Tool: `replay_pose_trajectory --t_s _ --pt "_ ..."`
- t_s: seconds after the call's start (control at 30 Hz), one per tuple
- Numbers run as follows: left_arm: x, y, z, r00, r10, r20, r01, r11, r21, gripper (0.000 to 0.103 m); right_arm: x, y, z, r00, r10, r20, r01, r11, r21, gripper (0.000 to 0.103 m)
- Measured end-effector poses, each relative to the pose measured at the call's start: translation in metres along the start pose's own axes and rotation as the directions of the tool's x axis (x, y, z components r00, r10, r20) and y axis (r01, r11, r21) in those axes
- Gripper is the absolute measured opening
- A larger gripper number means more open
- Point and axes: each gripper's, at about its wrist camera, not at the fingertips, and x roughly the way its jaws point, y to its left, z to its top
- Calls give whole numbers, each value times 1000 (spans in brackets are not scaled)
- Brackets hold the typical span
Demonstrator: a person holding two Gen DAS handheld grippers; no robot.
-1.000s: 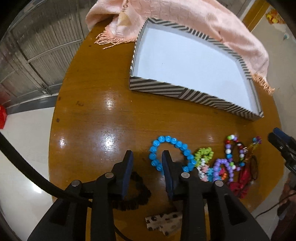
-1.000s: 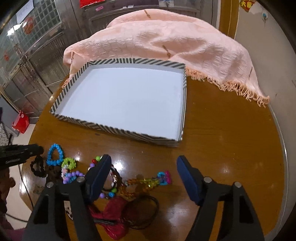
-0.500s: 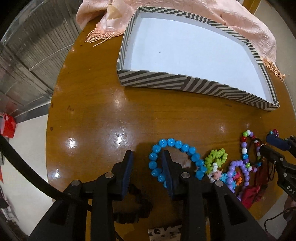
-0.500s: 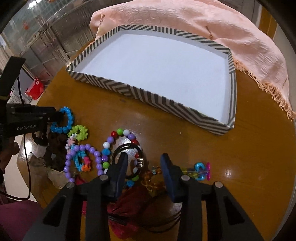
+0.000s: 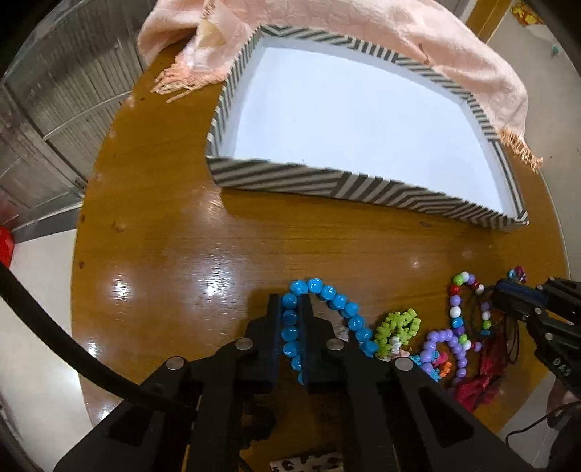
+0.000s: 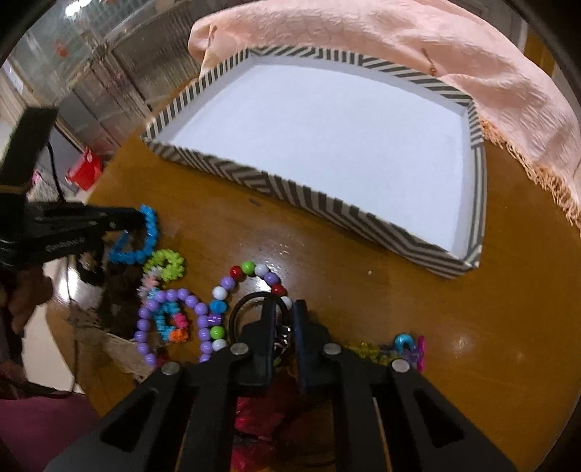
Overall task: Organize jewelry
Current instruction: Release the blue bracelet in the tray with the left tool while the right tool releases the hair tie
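Observation:
My left gripper [image 5: 290, 308] is shut on the blue bead bracelet [image 5: 337, 305], which lies on the brown round table [image 5: 152, 225]. My right gripper [image 6: 283, 308] is shut on the multicoloured bead bracelet [image 6: 250, 270], beside a black ring [image 6: 239, 308]. Beside them lie a green bracelet [image 5: 397, 325], a purple bead bracelet [image 6: 163, 301] and a chain with a blue and pink charm [image 6: 408, 345]. The empty white tray with a striped wall [image 5: 326, 181] stands behind; it also shows in the right wrist view [image 6: 326, 207].
A pink fringed scarf [image 5: 363, 25] drapes over the tray's far rim. Red fabric [image 5: 475, 381] lies at the table's near edge by the jewelry. The table's left edge drops to the floor.
Both grippers moved forward and down onto the jewelry and closed. The left one closed on the blue bracelet, the right one on the multicoloured bracelet.

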Motion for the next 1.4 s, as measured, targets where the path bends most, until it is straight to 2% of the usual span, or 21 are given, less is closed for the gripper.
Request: replay_pose_trajectory --t_s 0.23,0.33,0.43,0.67,0.8,0.93,1.13,1.2,1.33,1.4 --pt "-41 1 6 994 -83 69 82 996 16 0 -36 -10 1 995 45 83 -50 997 56 10" --pt "-57 5 17 989 -118 89 117 993 15 0 -46 -13 10 992 32 122 -39 998 53 10" --pt "-68 5 31 985 -124 120 122 992 23 0 -47 -16 24 989 19 148 -29 998 63 10" --pt "-77 -2 70 977 -145 155 142 989 27 0 -43 -27 61 982 -8 188 -7 997 78 10" --pt "-62 -12 92 977 -164 138 162 987 20 0 -26 -33 84 985 -3 174 -13 996 91 10" --pt "-30 -9 107 985 -140 104 145 989 -41 0 -2 -33 102 989 17 147 -32 995 99 10" --pt "7 22 112 997 -63 45 69 989 -134 0 36 -30 118 994 43 98 -55 992 117 10" --pt "12 25 111 999 -43 34 47 990 -134 0 48 -26 122 995 52 80 -61 991 116 10" --pt "18 27 106 998 48 40 -42 991 -124 0 64 -13 126 997 61 54 -66 994 87 10" --pt "19 30 105 998 56 41 -50 990 -133 1 69 -11 127 998 45 43 -48 995 84 11"
